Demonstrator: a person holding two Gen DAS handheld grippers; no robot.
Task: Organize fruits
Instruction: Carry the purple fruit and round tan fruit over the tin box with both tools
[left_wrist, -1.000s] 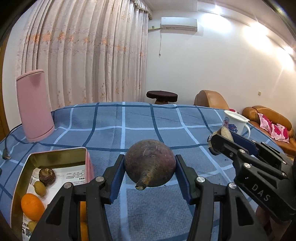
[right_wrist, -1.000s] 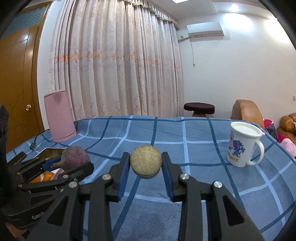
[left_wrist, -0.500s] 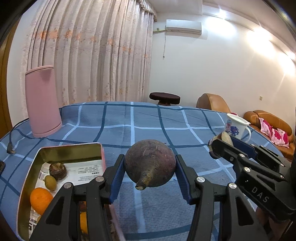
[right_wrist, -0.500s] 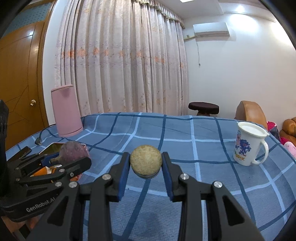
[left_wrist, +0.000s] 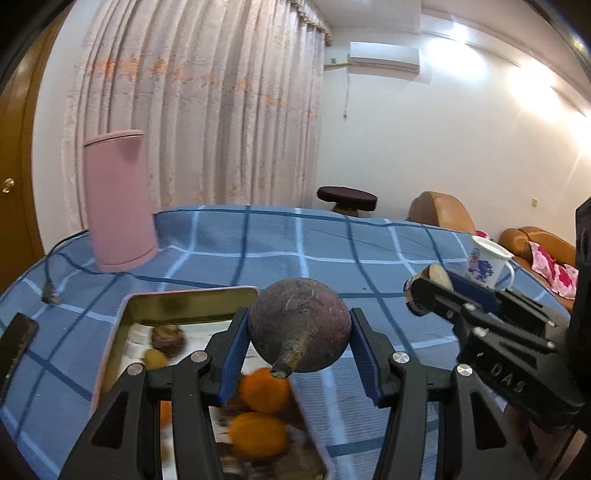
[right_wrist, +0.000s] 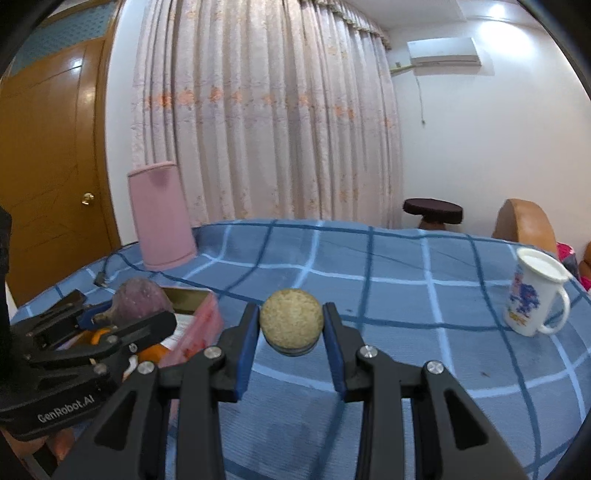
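My left gripper (left_wrist: 299, 343) is shut on a dark purple round fruit (left_wrist: 299, 325) with a stubby stem, held above the right part of a pink tin box (left_wrist: 192, 295). The box holds oranges (left_wrist: 264, 393), a small brown fruit (left_wrist: 168, 339) and a small green one (left_wrist: 155, 357). My right gripper (right_wrist: 291, 326) is shut on a round tan fruit (right_wrist: 291, 319), held above the blue checked cloth right of the box (right_wrist: 207, 314). The left gripper and its purple fruit (right_wrist: 138, 301) show at the left of the right wrist view.
A tall pink container (left_wrist: 118, 199) stands at the back left with a cable (left_wrist: 51, 291) beside it. A white printed mug (right_wrist: 535, 295) stands at the right. A dark phone (left_wrist: 14, 343) lies at the left edge. Sofas and a stool lie beyond the table.
Both grippers have moved left with their fruits. The left gripper, earlier right of the tin box, is now over it. The mug has shifted right in the right wrist view.
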